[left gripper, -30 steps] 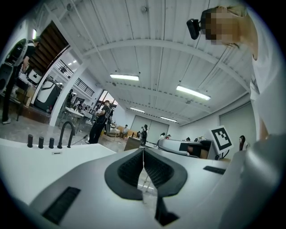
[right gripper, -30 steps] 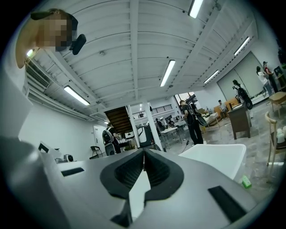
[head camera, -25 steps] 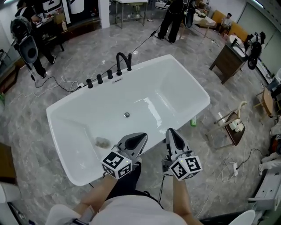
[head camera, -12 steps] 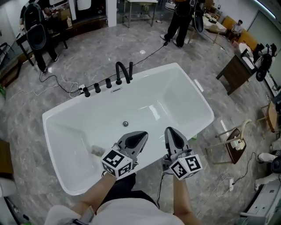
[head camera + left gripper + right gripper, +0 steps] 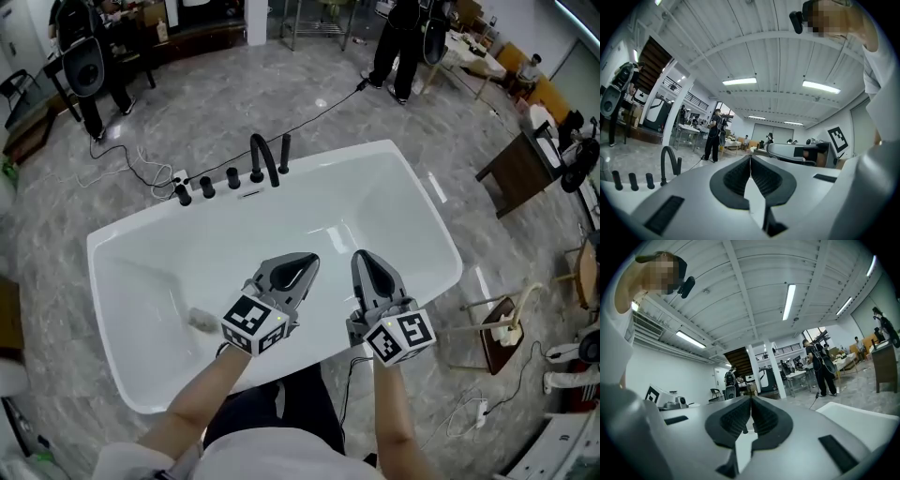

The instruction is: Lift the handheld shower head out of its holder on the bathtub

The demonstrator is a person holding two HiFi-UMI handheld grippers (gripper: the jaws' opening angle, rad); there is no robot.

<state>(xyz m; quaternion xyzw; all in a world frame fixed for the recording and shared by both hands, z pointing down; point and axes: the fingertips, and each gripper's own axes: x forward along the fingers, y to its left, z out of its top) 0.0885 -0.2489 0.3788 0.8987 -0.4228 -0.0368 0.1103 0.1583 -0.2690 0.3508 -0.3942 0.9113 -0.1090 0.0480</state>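
Observation:
The white bathtub fills the middle of the head view. On its far rim stand black fittings: three knobs, a curved spout and, just right of it, the upright handheld shower head in its holder. Both grippers hover side by side over the tub's near half, well short of the fittings. My left gripper is shut and empty, and so is my right gripper. In the left gripper view the left gripper has its pads together, with the spout and shower head far left. The right gripper shows pads meeting.
A small grey lump lies in the tub at its left end. Black cables run over the marble floor behind the fittings. People stand at the back, a wooden desk and a chair are at the right.
Both grippers have moved forward together, from above the tub's near rim out over its basin. The tub has slid nearer in the head view. Both stay shut.

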